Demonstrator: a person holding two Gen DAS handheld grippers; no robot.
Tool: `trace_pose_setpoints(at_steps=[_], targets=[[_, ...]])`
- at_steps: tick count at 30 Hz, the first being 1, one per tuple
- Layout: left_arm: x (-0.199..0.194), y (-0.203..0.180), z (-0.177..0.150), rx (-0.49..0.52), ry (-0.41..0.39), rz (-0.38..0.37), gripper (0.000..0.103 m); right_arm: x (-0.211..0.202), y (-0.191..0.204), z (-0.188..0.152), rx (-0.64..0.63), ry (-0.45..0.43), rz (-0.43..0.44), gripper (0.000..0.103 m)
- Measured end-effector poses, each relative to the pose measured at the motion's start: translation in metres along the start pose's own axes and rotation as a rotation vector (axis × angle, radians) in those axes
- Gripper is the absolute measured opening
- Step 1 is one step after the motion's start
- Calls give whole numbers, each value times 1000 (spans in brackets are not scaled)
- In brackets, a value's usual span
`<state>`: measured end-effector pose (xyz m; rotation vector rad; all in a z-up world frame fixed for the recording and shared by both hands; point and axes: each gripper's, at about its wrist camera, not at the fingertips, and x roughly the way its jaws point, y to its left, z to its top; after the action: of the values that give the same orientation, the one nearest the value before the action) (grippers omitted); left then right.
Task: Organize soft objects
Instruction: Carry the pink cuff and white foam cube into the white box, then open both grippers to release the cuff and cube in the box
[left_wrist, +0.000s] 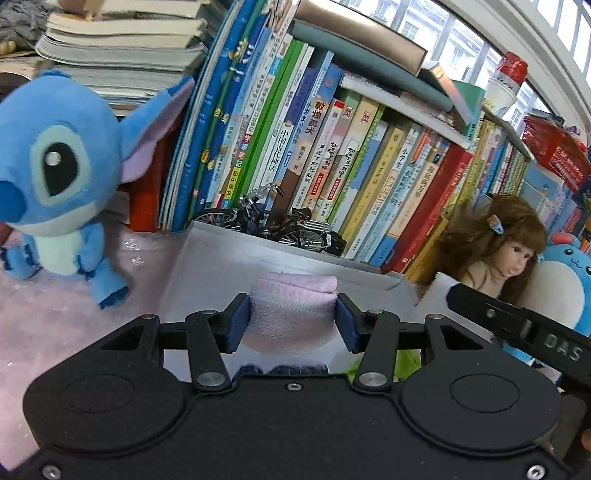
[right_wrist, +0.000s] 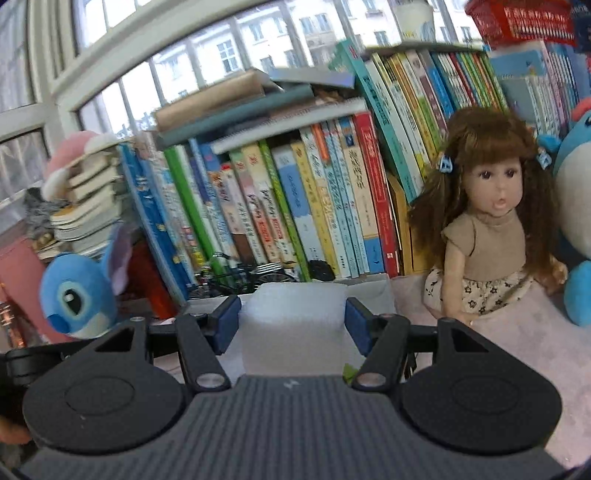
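Pads of the left gripper (left_wrist: 293, 318) press both sides of a pale pink folded sock (left_wrist: 291, 310); the right gripper (right_wrist: 293, 325) likewise clamps a white folded cloth (right_wrist: 293, 325) between its fingers.

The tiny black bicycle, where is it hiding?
In the left wrist view the toy bicycle stands mid-frame against the row of upright books, just behind the far edge of the grey box, right of the blue plush.

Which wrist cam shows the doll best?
Right wrist: the doll sits whole and sharp, face, tan top and floral skirt visible. In the left wrist view the doll is at the frame edge, blurred, lower body hidden behind the right gripper's finger.
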<state>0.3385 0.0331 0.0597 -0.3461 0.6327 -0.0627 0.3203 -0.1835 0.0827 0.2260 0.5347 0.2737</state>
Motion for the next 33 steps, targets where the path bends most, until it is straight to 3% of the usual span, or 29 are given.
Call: trace_pose_setpoints(at_steps=[5, 17, 33], targets=[[30, 0, 0, 11, 17, 16, 48, 38, -5, 2, 26, 26, -47, 64], [63, 9, -11, 26, 67, 28, 48, 91, -12, -7, 29, 74, -52, 64], [68, 10, -18, 32, 95, 19, 49, 101, -9, -21, -9, 122, -65, 65]])
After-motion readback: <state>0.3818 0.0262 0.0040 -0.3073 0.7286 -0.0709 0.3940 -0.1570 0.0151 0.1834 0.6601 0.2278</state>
